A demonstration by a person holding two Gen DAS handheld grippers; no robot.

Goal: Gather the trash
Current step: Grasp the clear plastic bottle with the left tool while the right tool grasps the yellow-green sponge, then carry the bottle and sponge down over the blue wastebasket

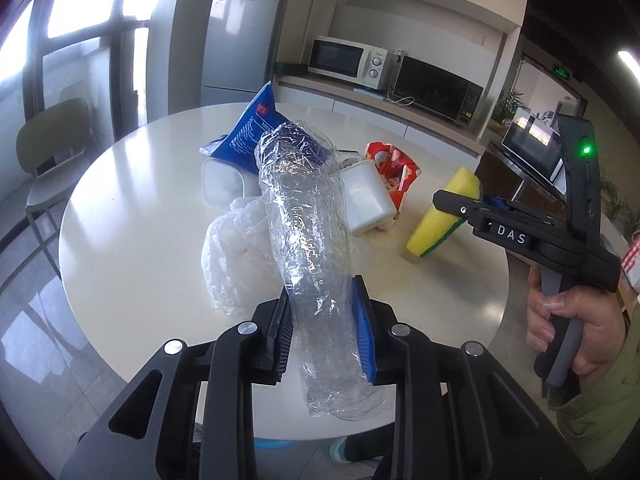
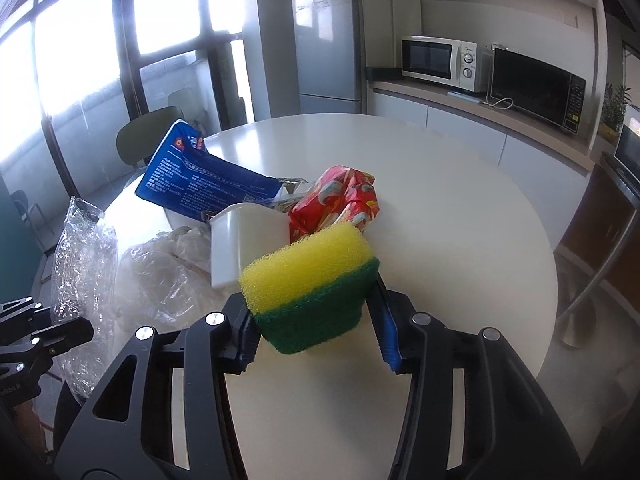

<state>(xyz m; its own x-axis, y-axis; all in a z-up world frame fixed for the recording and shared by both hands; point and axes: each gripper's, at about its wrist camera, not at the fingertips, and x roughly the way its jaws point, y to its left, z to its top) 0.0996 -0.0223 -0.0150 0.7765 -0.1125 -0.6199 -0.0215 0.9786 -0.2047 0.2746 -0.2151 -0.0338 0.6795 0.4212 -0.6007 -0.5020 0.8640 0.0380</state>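
Observation:
My left gripper (image 1: pixel 322 320) is shut on a crumpled clear plastic bottle (image 1: pixel 308 240) and holds it upright above the round white table (image 1: pixel 440 292). The bottle also shows in the right wrist view (image 2: pixel 82 264). My right gripper (image 2: pixel 314 320) is shut on a yellow and green sponge (image 2: pixel 312 284), held above the table; it shows in the left wrist view (image 1: pixel 444 216) too. On the table lie a blue packet (image 1: pixel 250 132), a red snack wrapper (image 1: pixel 394 172), a white plastic tub (image 1: pixel 366 196) and a thin clear bag (image 1: pixel 236 252).
A second white container (image 1: pixel 224 184) lies under the blue packet. A chair (image 1: pixel 52 160) stands left of the table. A fridge (image 1: pixel 244 28) and two microwaves (image 1: pixel 348 60) stand behind, on a counter.

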